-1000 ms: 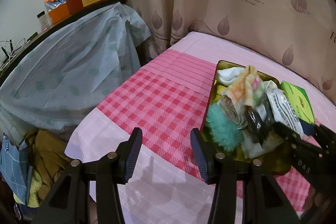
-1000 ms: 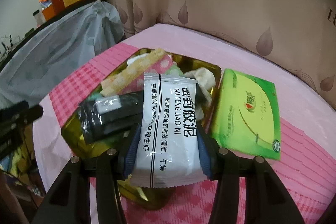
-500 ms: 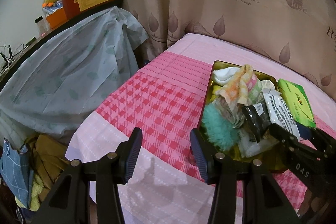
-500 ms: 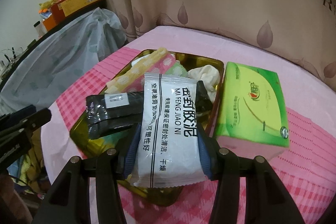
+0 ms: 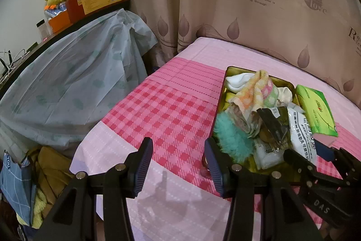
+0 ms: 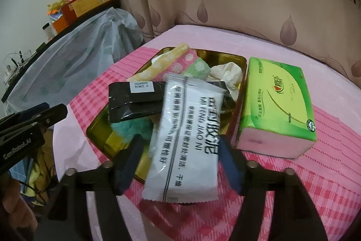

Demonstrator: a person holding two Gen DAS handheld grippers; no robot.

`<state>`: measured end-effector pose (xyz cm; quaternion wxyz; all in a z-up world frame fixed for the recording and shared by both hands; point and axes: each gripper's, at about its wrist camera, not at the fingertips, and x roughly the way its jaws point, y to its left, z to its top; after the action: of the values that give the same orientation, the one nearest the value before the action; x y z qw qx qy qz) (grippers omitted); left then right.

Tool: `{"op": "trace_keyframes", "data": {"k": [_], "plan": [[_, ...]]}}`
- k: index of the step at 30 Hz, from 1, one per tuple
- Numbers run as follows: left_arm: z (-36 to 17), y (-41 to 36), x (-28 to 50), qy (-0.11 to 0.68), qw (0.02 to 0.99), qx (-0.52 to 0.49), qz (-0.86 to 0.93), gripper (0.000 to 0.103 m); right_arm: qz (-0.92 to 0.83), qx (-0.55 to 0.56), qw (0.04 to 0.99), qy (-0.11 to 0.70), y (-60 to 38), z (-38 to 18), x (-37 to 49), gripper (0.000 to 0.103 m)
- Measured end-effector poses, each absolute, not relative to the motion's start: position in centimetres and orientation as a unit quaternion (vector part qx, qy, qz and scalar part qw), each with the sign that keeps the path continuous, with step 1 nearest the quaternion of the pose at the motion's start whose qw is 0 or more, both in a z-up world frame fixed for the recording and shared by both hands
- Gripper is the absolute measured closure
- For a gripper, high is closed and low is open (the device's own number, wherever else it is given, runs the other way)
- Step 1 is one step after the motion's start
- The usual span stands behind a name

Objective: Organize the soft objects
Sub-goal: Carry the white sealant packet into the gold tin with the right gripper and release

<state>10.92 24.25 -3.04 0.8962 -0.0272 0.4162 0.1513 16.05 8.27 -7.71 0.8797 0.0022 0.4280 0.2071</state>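
While left gripper (image 5: 178, 164) gapes, right gripper (image 6: 180, 162) straddles white packet (image 6: 187, 139) — grip unclear.

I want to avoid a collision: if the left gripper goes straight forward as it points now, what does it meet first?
Probably the checked bedcover: the open left gripper points at bare cloth, left of the tin. Depth is unclear.

Tissue pack (image 6: 276, 103) lies right of the tin (image 6: 97, 130), touching it.

blur: white printed plastic sachet (image 6: 183, 146), lettering smeared | hidden: gold metal tray (image 6: 99, 128) floor under soft items | cut off: beige leaf-print curtain (image 5: 248, 15) at 12 o'clock
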Motion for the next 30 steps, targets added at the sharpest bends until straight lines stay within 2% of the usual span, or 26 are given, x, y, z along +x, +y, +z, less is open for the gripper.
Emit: {"op": "trace_keyframes", "data": {"k": [9,11,22,30], "plan": [[-3.1,24.1,11.0,0.417,0.897,-0.023,0.147,0.055,0.214,0.007,0.878,0.429,8.3,-7.8,15.8,0.033],[-3.1,24.0,11.0,0.417,0.897,-0.020,0.146,0.055,0.215,0.006,0.879,0.426,8.3,-7.6,15.7,0.027],[-3.0,23.5,10.8,0.415,0.899,-0.015,0.137,0.055,0.208,-0.008,0.888,0.410,8.6,-6.8,14.9,0.011],[-2.9,23.1,10.8,0.413,0.901,-0.011,0.129,0.055,0.204,-0.018,0.891,0.404,8.8,-6.4,14.6,0.008]]}}
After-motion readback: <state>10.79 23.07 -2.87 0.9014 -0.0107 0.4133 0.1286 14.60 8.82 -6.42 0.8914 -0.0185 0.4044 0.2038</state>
